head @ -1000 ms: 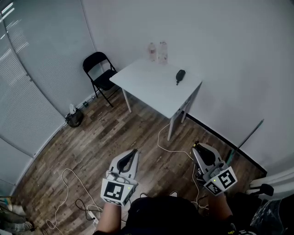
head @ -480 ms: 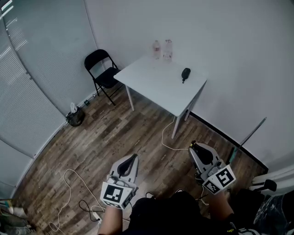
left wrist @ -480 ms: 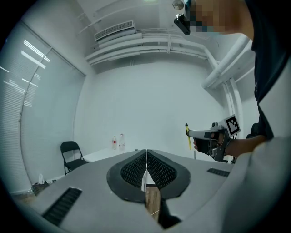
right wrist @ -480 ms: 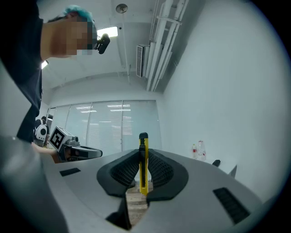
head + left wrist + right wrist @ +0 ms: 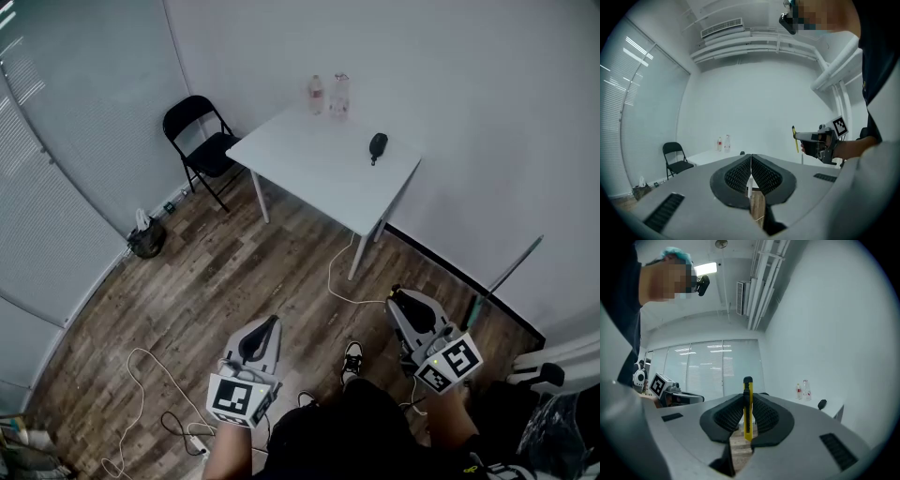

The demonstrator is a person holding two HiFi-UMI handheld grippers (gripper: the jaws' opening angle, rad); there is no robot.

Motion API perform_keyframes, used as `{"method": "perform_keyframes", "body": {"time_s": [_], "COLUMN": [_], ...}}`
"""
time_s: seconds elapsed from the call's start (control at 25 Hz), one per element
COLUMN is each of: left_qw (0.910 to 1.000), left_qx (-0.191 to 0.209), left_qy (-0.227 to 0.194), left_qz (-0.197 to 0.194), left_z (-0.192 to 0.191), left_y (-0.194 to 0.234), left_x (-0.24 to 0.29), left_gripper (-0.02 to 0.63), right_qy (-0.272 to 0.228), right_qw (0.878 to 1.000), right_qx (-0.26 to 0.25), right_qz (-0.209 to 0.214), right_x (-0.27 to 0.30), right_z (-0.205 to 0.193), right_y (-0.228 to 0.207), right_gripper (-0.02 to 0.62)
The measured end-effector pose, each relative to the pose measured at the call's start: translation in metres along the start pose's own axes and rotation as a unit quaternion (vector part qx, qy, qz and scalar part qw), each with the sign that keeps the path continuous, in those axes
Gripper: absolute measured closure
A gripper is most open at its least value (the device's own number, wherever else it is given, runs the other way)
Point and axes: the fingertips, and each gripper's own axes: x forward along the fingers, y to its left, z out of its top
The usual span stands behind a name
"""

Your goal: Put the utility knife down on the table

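Note:
A yellow utility knife (image 5: 747, 408) stands upright between the jaws of my right gripper (image 5: 747, 401), which is shut on it. From the left gripper view the same knife (image 5: 794, 139) sticks up from the right gripper (image 5: 820, 140). In the head view my right gripper (image 5: 405, 302) and left gripper (image 5: 270, 325) are held low over the wooden floor, well short of the white table (image 5: 309, 173). My left gripper (image 5: 751, 159) is shut with nothing in it.
On the table lie a small black object (image 5: 377, 146) and two plastic bottles (image 5: 328, 94) at the far edge by the wall. A black folding chair (image 5: 200, 139) stands left of the table. White cables (image 5: 342, 281) run across the floor.
A shoe has stepped into view between the grippers and the view has shifted slightly. Both grippers keep the same pose, and the knife is still held.

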Motion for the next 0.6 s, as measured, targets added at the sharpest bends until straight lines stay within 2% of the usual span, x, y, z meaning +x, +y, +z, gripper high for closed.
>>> {"method": "perform_keyframes", "body": {"time_s": [0.32,0.48,0.6], "left_qw": [0.9994,0.9992,0.9994], "left_qx": [-0.01,-0.013,0.002], "left_qy": [0.007,0.004,0.005], "left_qz": [0.031,0.037,0.033], "left_z": [0.006,0.018,0.024], "left_y": [0.027,0.037,0.034], "left_x": [0.076,0.139,0.184], "left_gripper": [0.583,0.583,0.583], "right_qy": [-0.006,-0.011,-0.012], "right_qw": [1.0,1.0,1.0], "right_qx": [0.015,0.012,0.005], "right_qz": [0.018,0.023,0.028], "right_x": [0.051,0.081,0.093], "right_z": [-0.006,-0.004,0.0], "right_y": [-0.075,-0.13,-0.17], "right_gripper": [0.525,0.525,0.525]}}
